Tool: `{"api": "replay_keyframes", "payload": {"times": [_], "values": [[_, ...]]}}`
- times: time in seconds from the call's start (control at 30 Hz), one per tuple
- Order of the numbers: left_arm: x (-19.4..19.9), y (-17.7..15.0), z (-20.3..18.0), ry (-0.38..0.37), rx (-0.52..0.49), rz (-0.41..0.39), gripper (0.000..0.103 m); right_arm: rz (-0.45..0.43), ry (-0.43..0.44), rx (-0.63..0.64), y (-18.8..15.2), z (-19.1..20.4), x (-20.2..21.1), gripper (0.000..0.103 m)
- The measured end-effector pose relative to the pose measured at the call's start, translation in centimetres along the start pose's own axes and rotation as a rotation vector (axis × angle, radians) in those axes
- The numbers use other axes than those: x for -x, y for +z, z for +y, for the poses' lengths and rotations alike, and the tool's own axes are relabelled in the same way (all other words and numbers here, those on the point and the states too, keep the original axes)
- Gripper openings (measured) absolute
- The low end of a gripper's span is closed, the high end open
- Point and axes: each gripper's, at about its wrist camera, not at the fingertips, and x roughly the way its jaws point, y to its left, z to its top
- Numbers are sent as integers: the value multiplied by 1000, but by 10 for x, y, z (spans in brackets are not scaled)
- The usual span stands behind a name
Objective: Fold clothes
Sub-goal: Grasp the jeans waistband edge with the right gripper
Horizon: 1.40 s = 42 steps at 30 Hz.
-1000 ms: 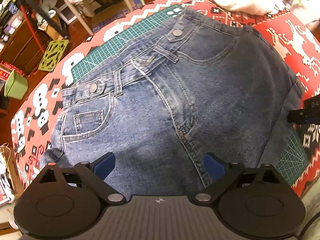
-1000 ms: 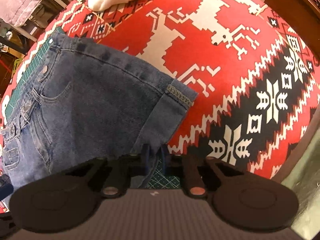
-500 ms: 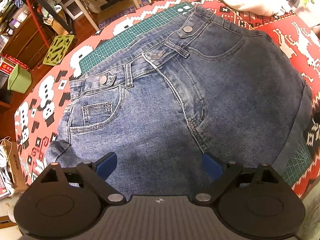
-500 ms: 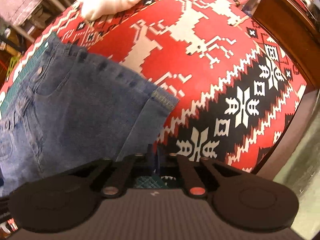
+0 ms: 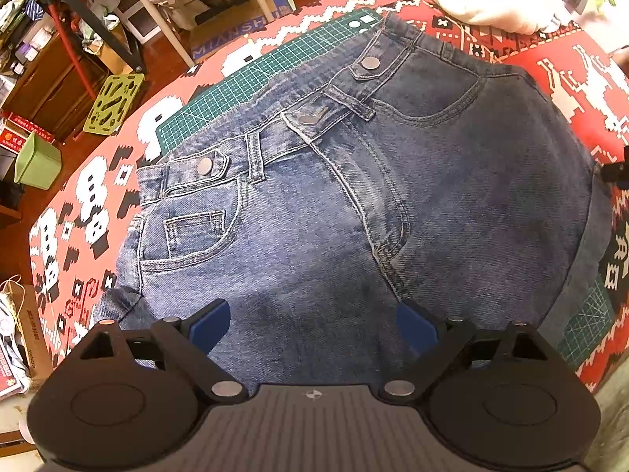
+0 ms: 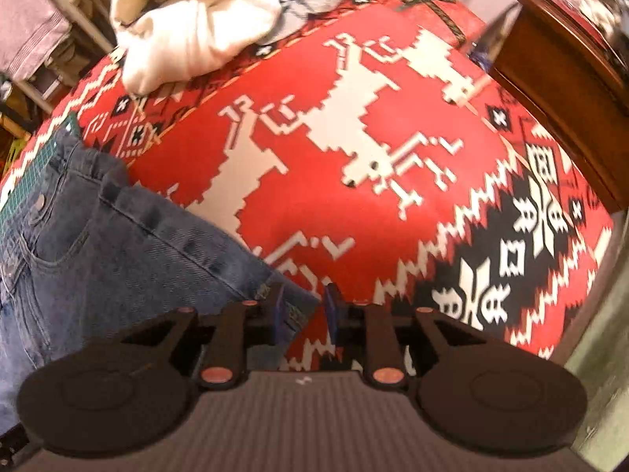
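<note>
Denim shorts (image 5: 354, 212) lie spread flat, front side up, on a green cutting mat (image 5: 251, 78) that rests on a red patterned tablecloth (image 6: 393, 126) bearing white reindeer figures. The waistband with its metal buttons points away from the left gripper; one cuffed leg hem reaches toward the right edge of the left wrist view.

Left gripper (image 5: 312, 320): positioned above the lower part of the shorts, near the crotch seam. Its blue-padded fingers (image 5: 208, 322) stand wide apart, with denim visible between them and nothing held.

Right gripper (image 6: 302, 310): positioned at the cuffed hem corner (image 6: 291, 306) of the shorts, which lies between and just below the blue fingers (image 6: 332, 310). The fingers are slightly apart and do not clamp the cloth; the left finger overlaps the hem in the view, though contact cannot be confirmed.

Surroundings: a white garment (image 6: 188, 39) lies heaped at the far side of the tablecloth, well apart from the shorts. A wooden cabinet (image 6: 566, 78) stands beside the table on the right.
</note>
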Motion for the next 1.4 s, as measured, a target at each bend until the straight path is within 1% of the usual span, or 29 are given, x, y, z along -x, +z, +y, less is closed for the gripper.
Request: {"api": "replay_keyframes", "payload": {"times": [0.03, 0.07, 0.1, 0.13, 0.2, 0.23, 0.3, 0.33, 0.37, 0.4, 0.47, 0.5, 0.53, 0.63, 0.8, 0.87, 0.9, 0.97, 1.0, 1.03, 1.1, 1.2, 1.27, 1.3, 1.4], "values": [[-1, 0, 1, 0, 2, 4, 92, 1, -1, 3, 1, 1, 0, 24], [-3, 0, 2, -1, 4, 9, 92, 7, 7, -4, 1, 1, 0, 27], [-4, 0, 2, -2, 7, 13, 92, 12, 16, -10, 2, 2, 0, 31], [-5, 0, 3, -3, 10, 17, 92, 18, 25, -16, 2, 2, 0, 39], [-8, 0, 3, -3, 17, 24, 92, 43, 46, -24, 1, 0, -2, 46], [-8, 1, 4, -4, 20, 25, 92, 30, 35, -17, 1, 2, -2, 47], [-8, 2, 3, -5, 23, 24, 92, 19, -7, 16, 1, 11, -3, 43], [-7, 2, 4, -5, 24, 21, 92, 15, -27, 30, 1, 15, -3, 40], [-7, 2, 4, -6, 22, 20, 92, 15, -34, 30, 1, 17, -2, 34], [-7, 3, 3, -6, 21, 20, 92, 20, -36, 32, 1, 20, -2, 30], [-7, 3, 4, -4, 18, 16, 92, 13, -78, 44, 0, 28, 1, 27], [-6, 3, 5, -4, 18, 14, 92, 9, -98, 53, -1, 31, 4, 16], [-6, 3, 6, -4, 17, 14, 92, 4, -118, 61, -3, 33, 6, 10], [-6, 2, 10, -3, 23, 12, 92, -12, -160, 54, -6, 34, 17, 10], [-5, 0, 15, -1, 33, 11, 92, -3, -193, 11, -11, 21, 22, 10], [-5, -1, 18, 2, 39, 8, 92, 8, -200, 12, -12, 19, 17, 10], [-5, -2, 21, 2, 42, 8, 92, 12, -204, 18, -13, 19, 14, 11], [-5, -3, 25, 1, 53, 10, 92, 6, -217, 35, -13, 19, 12, 17], [-4, -4, 27, 1, 58, 9, 92, -1, -225, 44, -12, 20, 12, 23], [-3, -5, 30, 1, 62, 5, 92, -5, -228, 46, -10, 19, 14, 26], [-1, -7, 35, 4, 69, -3, 92, -11, -234, 41, -15, 16, 20, 27], [6, -11, 43, 5, 103, -14, 92, -11, -211, 37, -12, 10, 34, 34], [11, -15, 50, 10, 131, -17, 92, -23, -203, 60, -11, 14, 45, 37], [14, -17, 53, 13, 146, -18, 92, -25, -196, 78, -11, 18, 48, 41], [22, -26, 64, 35, 191, -17, 92, -22, -155, 126, -14, 35, 60, 47]]}}
